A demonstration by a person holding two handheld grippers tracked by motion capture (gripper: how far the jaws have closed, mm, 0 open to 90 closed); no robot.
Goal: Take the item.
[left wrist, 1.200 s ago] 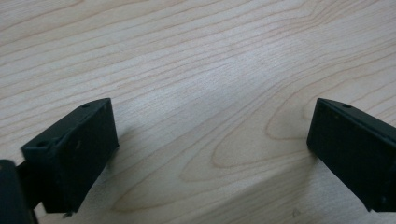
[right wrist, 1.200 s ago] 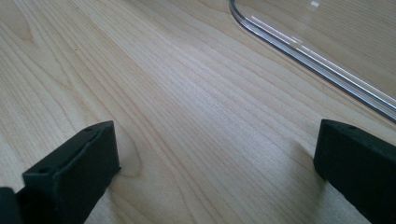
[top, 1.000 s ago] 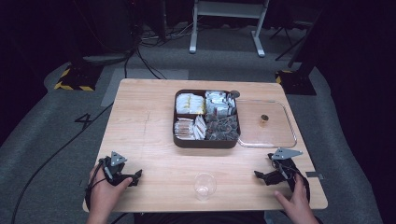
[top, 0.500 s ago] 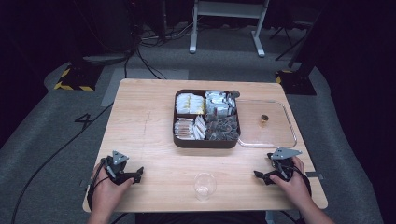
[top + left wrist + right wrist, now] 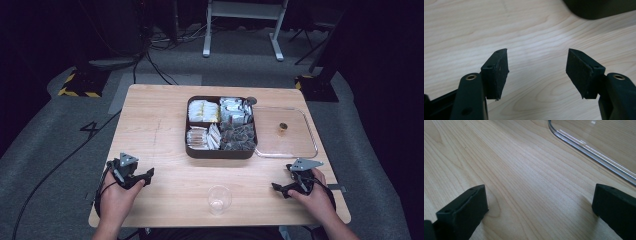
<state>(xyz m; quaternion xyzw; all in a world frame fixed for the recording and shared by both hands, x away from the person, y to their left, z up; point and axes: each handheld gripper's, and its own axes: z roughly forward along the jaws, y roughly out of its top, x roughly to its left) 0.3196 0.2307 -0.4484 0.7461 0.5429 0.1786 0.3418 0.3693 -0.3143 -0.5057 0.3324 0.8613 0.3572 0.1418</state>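
Dark floor and cables surround your pale wooden worktop (image 5: 160, 125). Your left tool (image 5: 146, 174) rests near the front left corner, jaws apart with bare wood between them; a dark box's corner (image 5: 599, 8) is cut off at the top of its view. Your right tool (image 5: 279, 187) sits front right, jaws wide apart, just short of the clear lid (image 5: 594, 147), whose rim runs out of frame. The glass cup (image 5: 219, 198) stands between both tools, near the front edge. The compartment box's (image 5: 220, 152) contents are too small to name.
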